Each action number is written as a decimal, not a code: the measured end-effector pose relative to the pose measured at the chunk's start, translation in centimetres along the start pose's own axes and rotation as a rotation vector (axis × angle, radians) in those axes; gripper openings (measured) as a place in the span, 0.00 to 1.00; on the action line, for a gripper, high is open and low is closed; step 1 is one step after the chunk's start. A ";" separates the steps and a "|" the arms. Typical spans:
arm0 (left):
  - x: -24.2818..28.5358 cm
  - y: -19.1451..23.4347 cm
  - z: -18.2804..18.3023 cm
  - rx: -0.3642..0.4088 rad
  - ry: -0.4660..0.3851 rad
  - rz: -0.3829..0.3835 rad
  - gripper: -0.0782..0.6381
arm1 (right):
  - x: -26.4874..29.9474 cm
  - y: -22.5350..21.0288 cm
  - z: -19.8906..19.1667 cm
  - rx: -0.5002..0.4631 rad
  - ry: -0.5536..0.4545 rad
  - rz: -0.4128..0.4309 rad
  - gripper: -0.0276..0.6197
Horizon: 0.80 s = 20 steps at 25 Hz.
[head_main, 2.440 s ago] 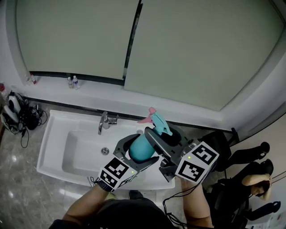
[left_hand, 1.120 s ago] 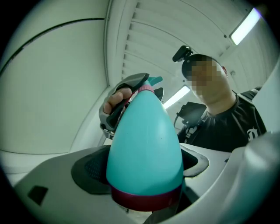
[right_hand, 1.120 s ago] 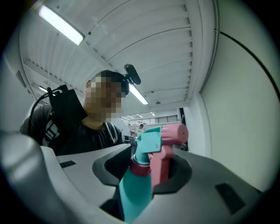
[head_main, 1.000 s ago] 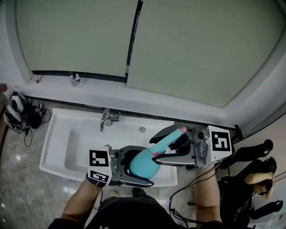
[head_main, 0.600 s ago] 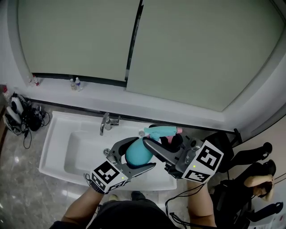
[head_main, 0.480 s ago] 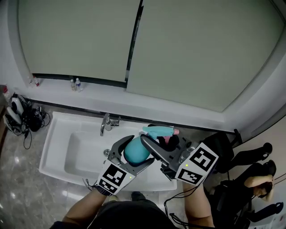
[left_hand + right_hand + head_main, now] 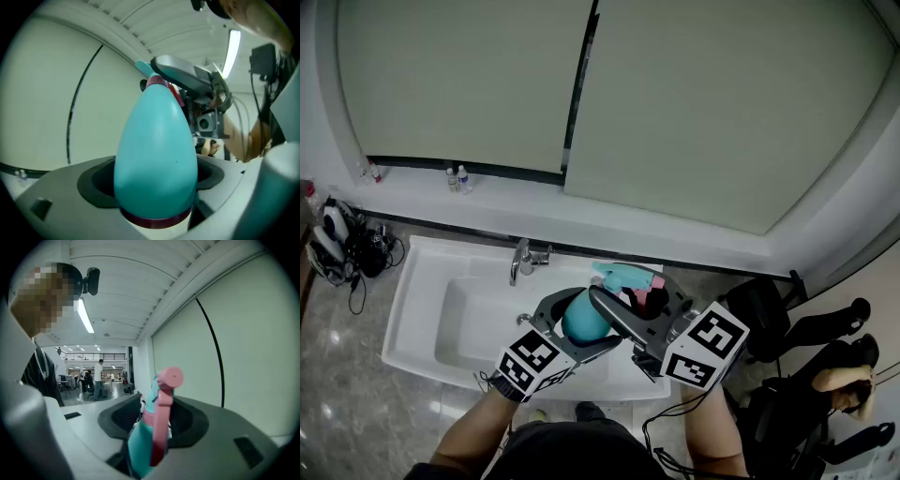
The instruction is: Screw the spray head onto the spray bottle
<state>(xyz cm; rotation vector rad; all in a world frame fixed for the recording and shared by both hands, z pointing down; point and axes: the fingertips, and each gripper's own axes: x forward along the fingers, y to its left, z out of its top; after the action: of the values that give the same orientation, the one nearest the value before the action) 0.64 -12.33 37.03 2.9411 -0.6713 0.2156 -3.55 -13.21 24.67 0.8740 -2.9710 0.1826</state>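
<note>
The teal spray bottle [image 7: 579, 317] is held above the front edge of the sink [image 7: 403, 309], its body clamped between the jaws of the left gripper [image 7: 157, 180]. The spray head [image 7: 159, 427], seated at the bottle's neck, is gripped in the half-closed jaws of the right gripper [image 7: 639, 300].

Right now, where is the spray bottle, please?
The spray bottle is low centre in the head view, over the front edge of the sink, body in the left gripper, spray head in the right gripper.

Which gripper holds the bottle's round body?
The left gripper; its jaws clamp the teal bottle, while the right gripper grips the spray head.
</note>
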 end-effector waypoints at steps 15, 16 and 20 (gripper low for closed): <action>-7.6 -14.3 4.0 -0.285 -0.171 -1.128 0.72 | -7.5 7.1 4.0 0.288 -0.375 1.027 0.49; -7.9 -14.5 4.0 -0.298 -0.179 -1.158 0.72 | -7.4 7.1 3.8 0.293 -0.374 1.044 0.49; -8.6 -15.1 3.8 -0.341 -0.198 -1.223 0.72 | -6.5 6.8 2.3 0.319 -0.325 1.040 0.49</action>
<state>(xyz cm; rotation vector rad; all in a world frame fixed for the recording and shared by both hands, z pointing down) 0.03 4.24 30.62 2.4894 0.9930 -0.2796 -1.84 -4.32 21.23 -0.8052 -3.4074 0.5815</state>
